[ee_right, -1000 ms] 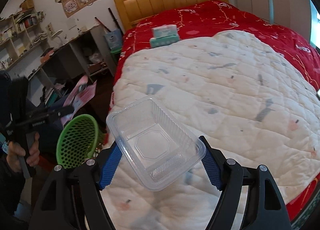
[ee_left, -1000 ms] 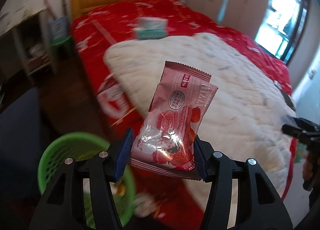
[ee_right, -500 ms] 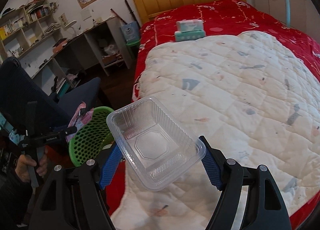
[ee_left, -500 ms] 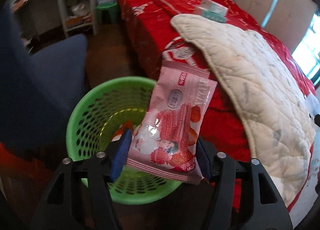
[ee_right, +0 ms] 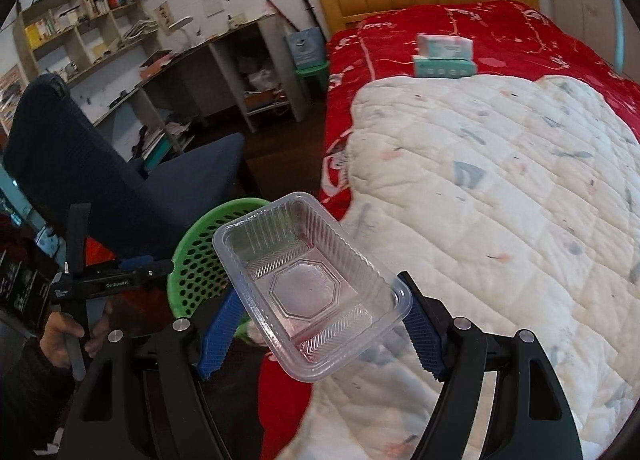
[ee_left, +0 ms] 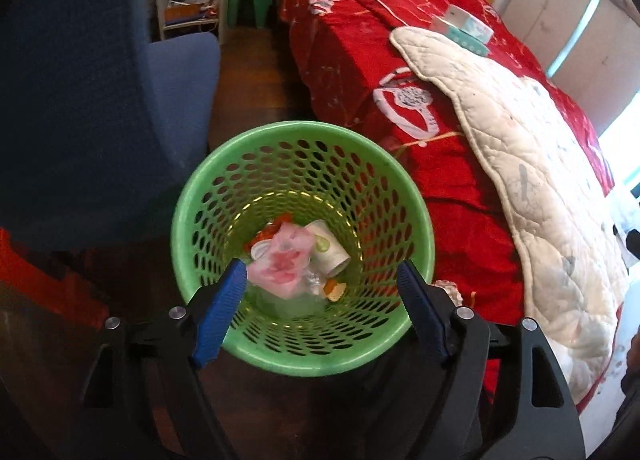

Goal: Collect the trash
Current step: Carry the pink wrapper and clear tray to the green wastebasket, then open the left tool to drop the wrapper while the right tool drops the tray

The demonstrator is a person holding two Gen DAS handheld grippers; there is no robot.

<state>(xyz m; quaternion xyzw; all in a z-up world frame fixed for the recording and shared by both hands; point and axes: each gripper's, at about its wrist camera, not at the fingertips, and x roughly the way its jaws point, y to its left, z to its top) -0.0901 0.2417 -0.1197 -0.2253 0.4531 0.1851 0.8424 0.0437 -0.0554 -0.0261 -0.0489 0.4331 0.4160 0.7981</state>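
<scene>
A green mesh waste basket (ee_left: 200,196) stands on the floor beside the bed, directly below my left gripper (ee_left: 320,280). Its jaws are opening and nothing is between them. The pink snack wrapper (ee_left: 284,260) lies blurred inside the basket on top of paper cups (ee_left: 330,250) and other scraps. My right gripper (ee_right: 316,312) is shut on a clear plastic food tray (ee_right: 308,284), held tilted above the bed's edge. In the right wrist view the basket (ee_right: 200,256) is lower left, with the left gripper (ee_right: 116,280) held by a hand over it.
A dark blue chair (ee_left: 100,100) stands close to the left of the basket. The bed has a red cover (ee_left: 360,72) and a white quilt (ee_right: 500,200), with a tissue box (ee_right: 444,56) near the headboard. A desk and shelves (ee_right: 120,44) line the far wall.
My left gripper swung from the bed to over the basket, opened, and the pink wrapper dropped in. The right gripper drifted toward the basket, still gripping the tray.
</scene>
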